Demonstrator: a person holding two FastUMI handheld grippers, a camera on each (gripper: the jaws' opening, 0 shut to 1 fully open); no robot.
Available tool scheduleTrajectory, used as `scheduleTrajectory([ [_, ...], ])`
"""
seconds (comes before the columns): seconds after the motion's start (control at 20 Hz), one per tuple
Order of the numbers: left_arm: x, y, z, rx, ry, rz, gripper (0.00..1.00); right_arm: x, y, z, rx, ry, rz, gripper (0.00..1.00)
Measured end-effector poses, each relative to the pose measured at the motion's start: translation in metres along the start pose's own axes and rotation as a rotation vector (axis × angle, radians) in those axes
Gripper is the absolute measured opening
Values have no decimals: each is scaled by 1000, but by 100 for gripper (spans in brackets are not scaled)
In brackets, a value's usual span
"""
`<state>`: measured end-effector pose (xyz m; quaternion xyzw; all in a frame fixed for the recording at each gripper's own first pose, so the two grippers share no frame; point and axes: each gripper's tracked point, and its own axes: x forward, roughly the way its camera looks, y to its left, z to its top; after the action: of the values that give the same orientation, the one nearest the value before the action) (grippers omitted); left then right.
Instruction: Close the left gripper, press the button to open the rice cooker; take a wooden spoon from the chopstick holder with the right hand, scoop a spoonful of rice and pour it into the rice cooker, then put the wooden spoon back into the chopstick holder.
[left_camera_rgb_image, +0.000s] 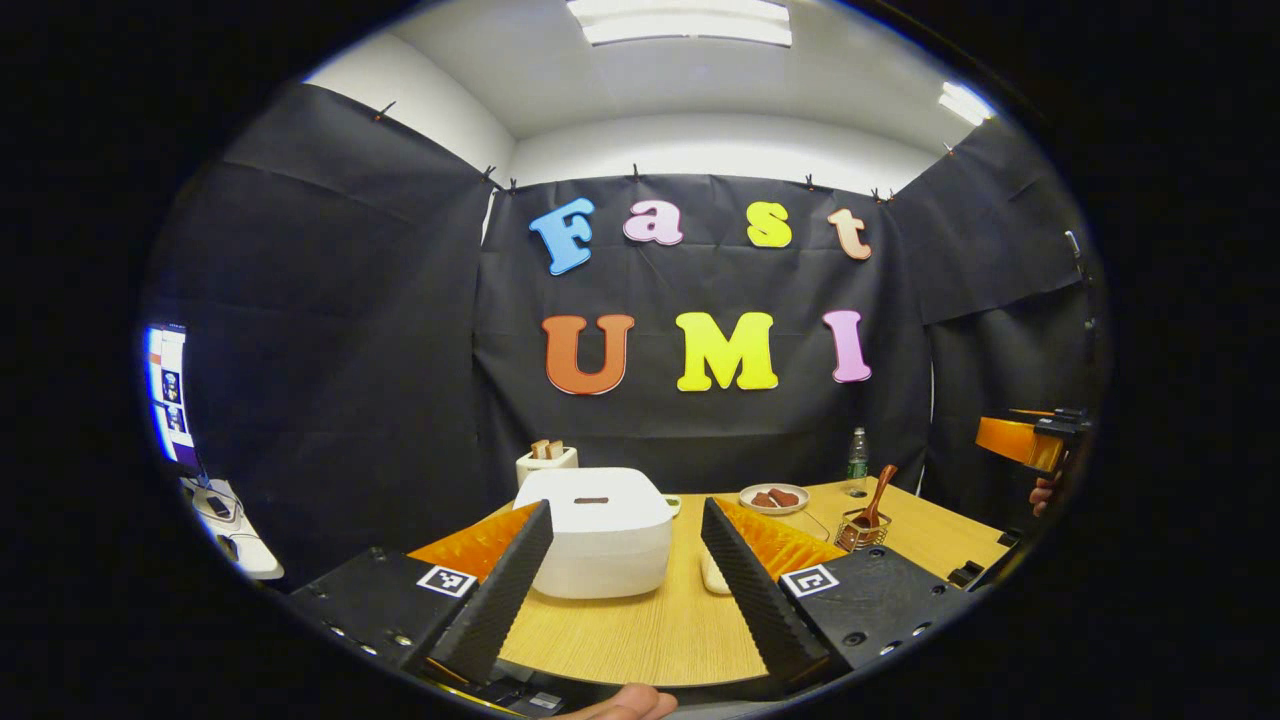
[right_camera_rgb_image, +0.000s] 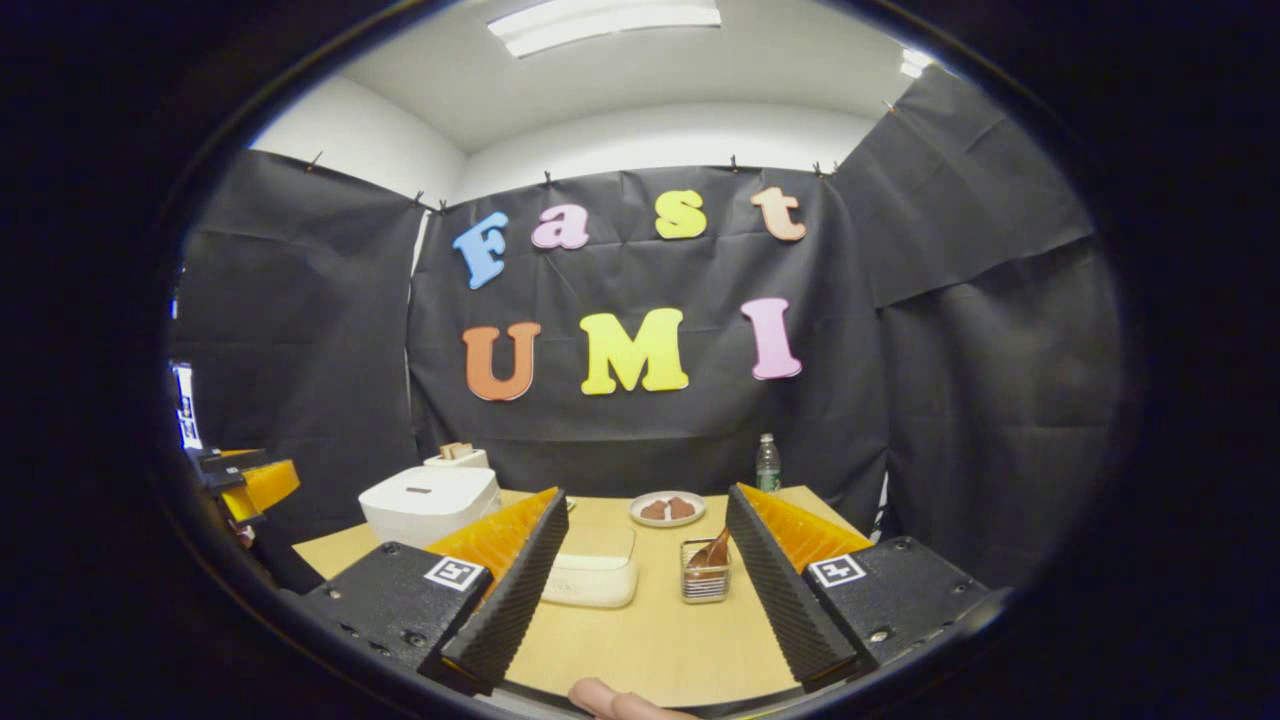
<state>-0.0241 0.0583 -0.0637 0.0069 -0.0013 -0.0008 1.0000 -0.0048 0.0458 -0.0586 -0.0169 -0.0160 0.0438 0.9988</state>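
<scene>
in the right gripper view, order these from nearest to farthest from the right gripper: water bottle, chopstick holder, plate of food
1. Chopstick holder, with the wooden spoon in it: just ahead between the open fingers, on the table.
2. Plate of food: farther back, a little left of the holder.
3. Water bottle: at the table's far edge, by the black cloth, slightly right.

We see black cloth clipped up as the booth's walls, a white wall and ceiling above it, and bright ceiling light panels. A light wooden table stands below, with a lit monitor at the left.
</scene>
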Motion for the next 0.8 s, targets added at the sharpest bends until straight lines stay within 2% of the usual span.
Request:
scheduleTrajectory([
  [0.2, 0, 8, -5, 1, 22, 21, 95, 4, -2, -5, -1, 2, 4, 100],
  [0.4, 0, 5, -7, 10, 25, 11, 95, 2, -12, 2, 35, -41, -17, 98],
  [0.45, 0, 5, -7, 15, 25, 10, 95, 2, -14, 2, 35, -47, -23, 100],
  [0.55, 0, 4, -7, 22, 28, 6, 95, 2, -19, -5, 22, -35, -33, 97],
  [0.6, 2, 2, -7, 24, 28, 3, 95, 1, -21, -4, 21, -32, -36, 100],
  [0.7, 2, -2, -7, 23, 30, -7, 95, 0, -20, -2, 19, -35, -32, 97],
  [0.8, 1, -4, -9, 21, 36, -15, 95, -1, -21, -3, 15, -33, -31, 100],
])
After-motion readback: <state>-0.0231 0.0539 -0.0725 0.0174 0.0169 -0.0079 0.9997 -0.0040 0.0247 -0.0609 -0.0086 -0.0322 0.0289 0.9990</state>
